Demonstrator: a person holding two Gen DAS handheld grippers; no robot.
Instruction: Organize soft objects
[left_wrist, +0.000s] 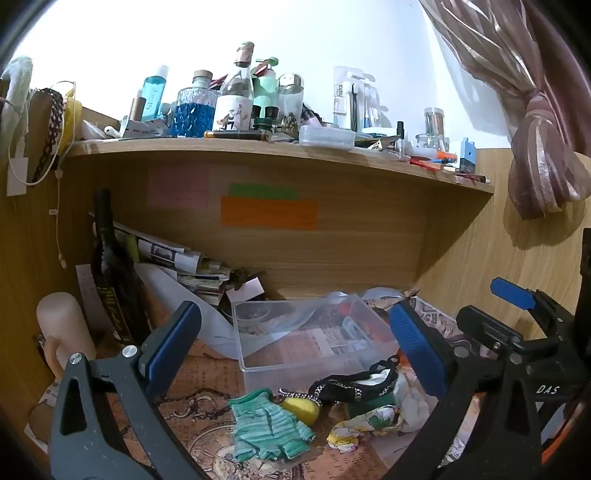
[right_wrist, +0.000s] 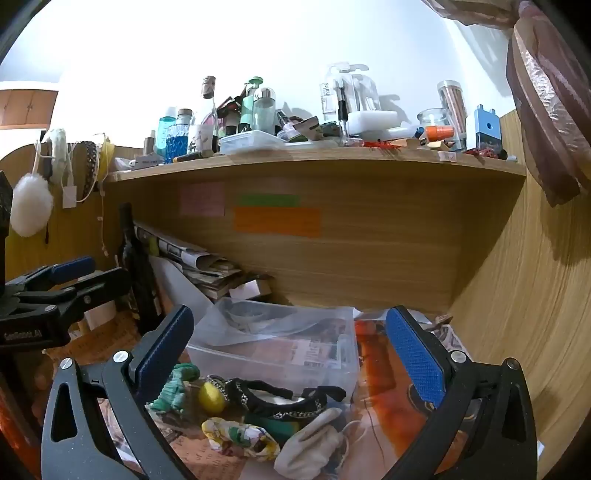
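A clear plastic box (left_wrist: 258, 363) (right_wrist: 207, 356) stands on the patterned desk, with a plastic bag lying over its back. In front of it lie soft things: a green striped glove (left_wrist: 264, 428) (right_wrist: 173, 391), a yellow sponge ball (left_wrist: 303, 408) (right_wrist: 211, 398), a black chained band (left_wrist: 354, 386) (right_wrist: 280, 400), a floral cloth (left_wrist: 364, 422) (right_wrist: 236, 437) and a white pouch (right_wrist: 310, 443). My left gripper (left_wrist: 295, 339) is open above them. My right gripper (right_wrist: 291, 347) is open above them too. It also shows at the right edge of the left wrist view (left_wrist: 513, 295).
A wooden shelf (left_wrist: 258, 147) (right_wrist: 314, 158) crowded with bottles and jars hangs over the desk. A dark bottle (left_wrist: 110, 273), stacked papers (left_wrist: 192, 269) and a white candle (left_wrist: 62, 328) stand at the left. A wooden side wall (right_wrist: 524, 295) closes the right. A curtain (left_wrist: 535, 147) hangs there.
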